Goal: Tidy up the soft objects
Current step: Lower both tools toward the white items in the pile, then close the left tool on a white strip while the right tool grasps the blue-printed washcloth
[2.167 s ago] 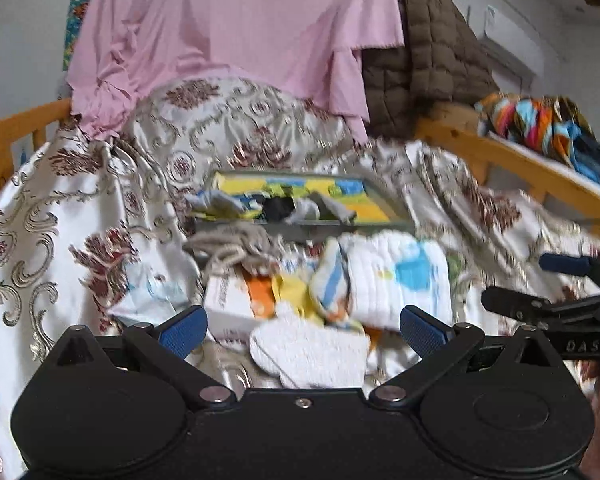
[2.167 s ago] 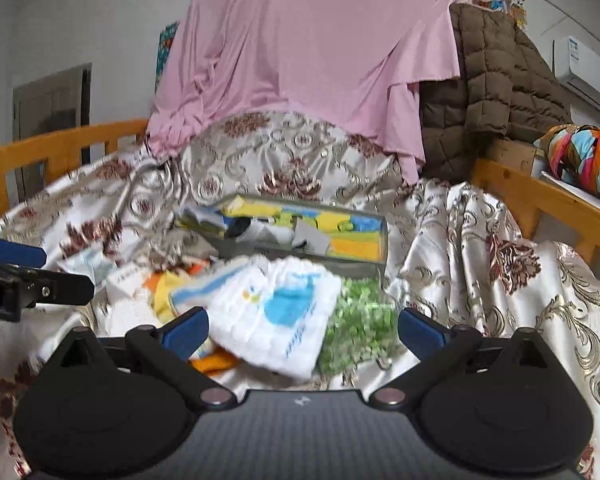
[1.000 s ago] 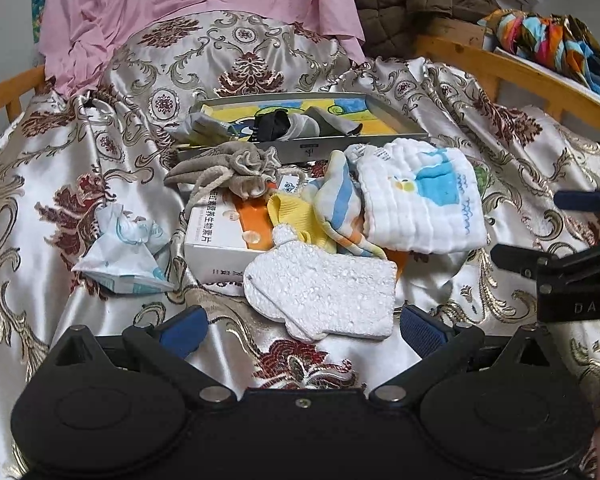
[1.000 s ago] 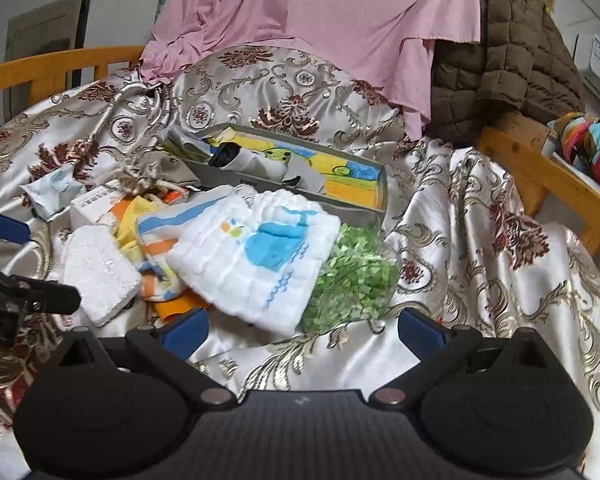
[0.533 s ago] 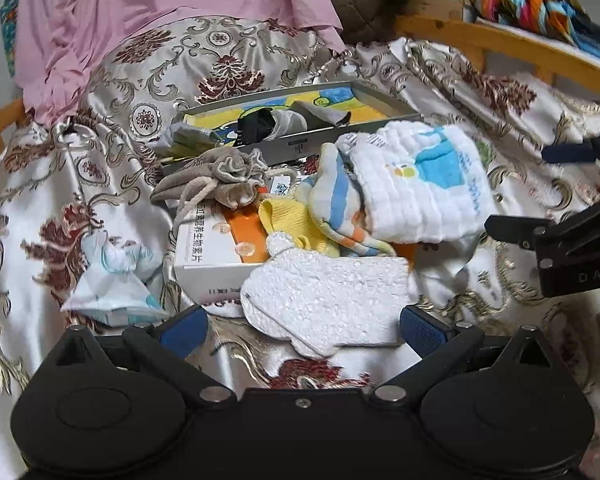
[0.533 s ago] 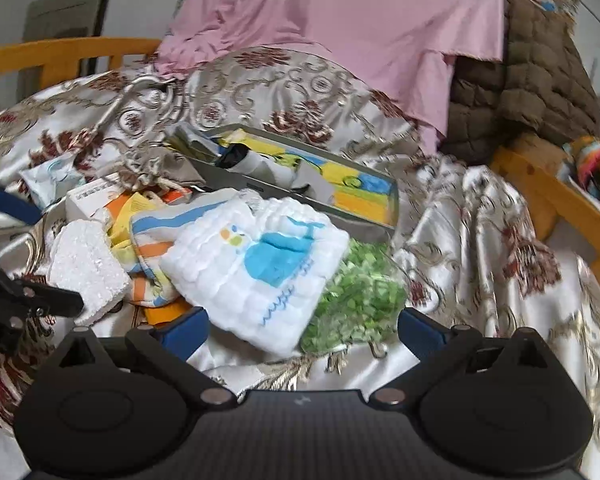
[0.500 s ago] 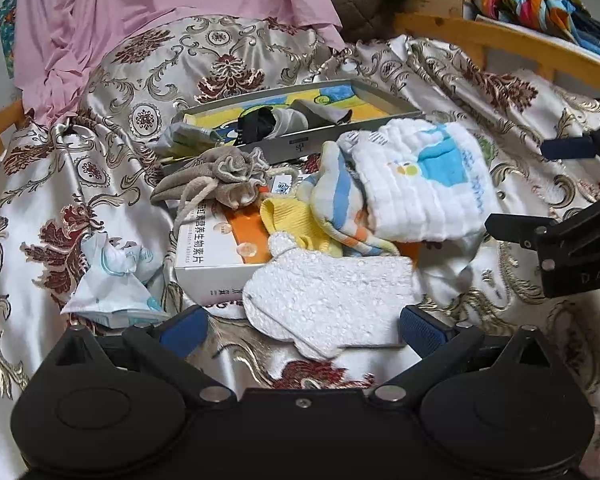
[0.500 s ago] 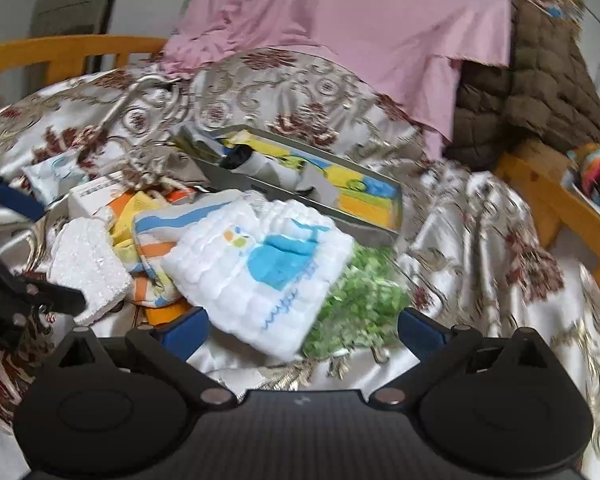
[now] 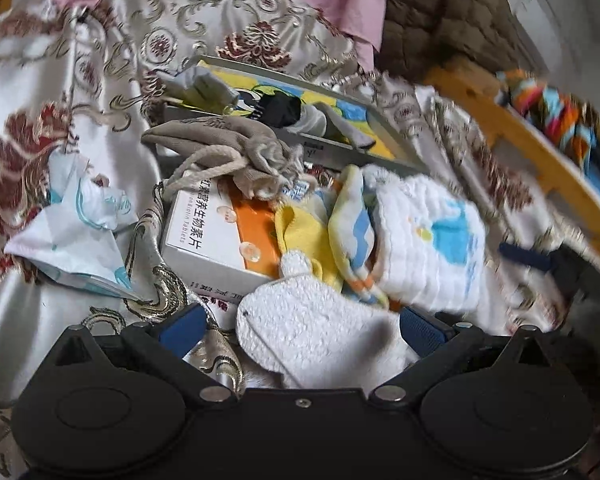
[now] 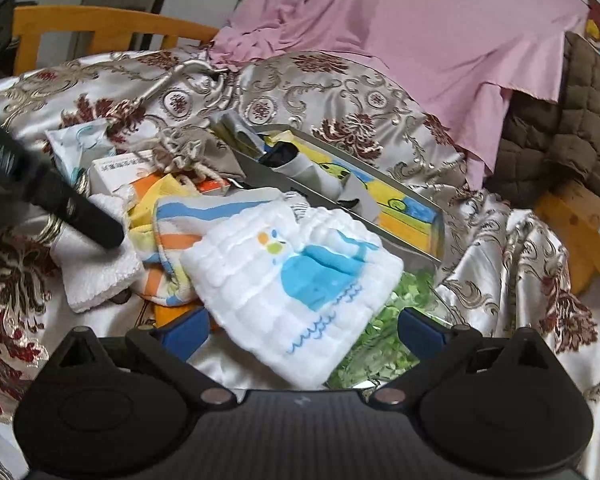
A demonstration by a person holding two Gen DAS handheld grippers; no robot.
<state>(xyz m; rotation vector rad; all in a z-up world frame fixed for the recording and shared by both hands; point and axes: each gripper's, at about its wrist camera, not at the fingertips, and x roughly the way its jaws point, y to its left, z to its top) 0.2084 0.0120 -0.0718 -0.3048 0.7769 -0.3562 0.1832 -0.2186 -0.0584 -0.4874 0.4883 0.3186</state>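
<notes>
My left gripper point(image 9: 300, 328) is open, low over the pile, with a white fluffy cloth point(image 9: 312, 332) lying between its blue fingertips. Behind that cloth lie a yellow cloth point(image 9: 300, 236), a striped cloth point(image 9: 352, 224) and a white quilted cloth with a blue whale point(image 9: 432, 248). My right gripper point(image 10: 304, 330) is open too, and the near corner of the whale cloth point(image 10: 300, 280) sits between its fingers. In the right wrist view a black left-gripper finger point(image 10: 80, 208) rests over the fluffy cloth point(image 10: 100, 268).
A grey tray point(image 9: 380, 152) with socks stands behind the pile. A beige drawstring pouch point(image 9: 236, 148) lies on a white-and-orange box point(image 9: 216, 236), with a tissue pack point(image 9: 80, 232) at the left. A bag of green bits point(image 10: 384, 320) lies under the whale cloth. Wooden rails border the satin-covered bed.
Both grippers have moved forward and down toward the pile. The left one now straddles the fluffy cloth and the right one the whale cloth's corner. Both remain open.
</notes>
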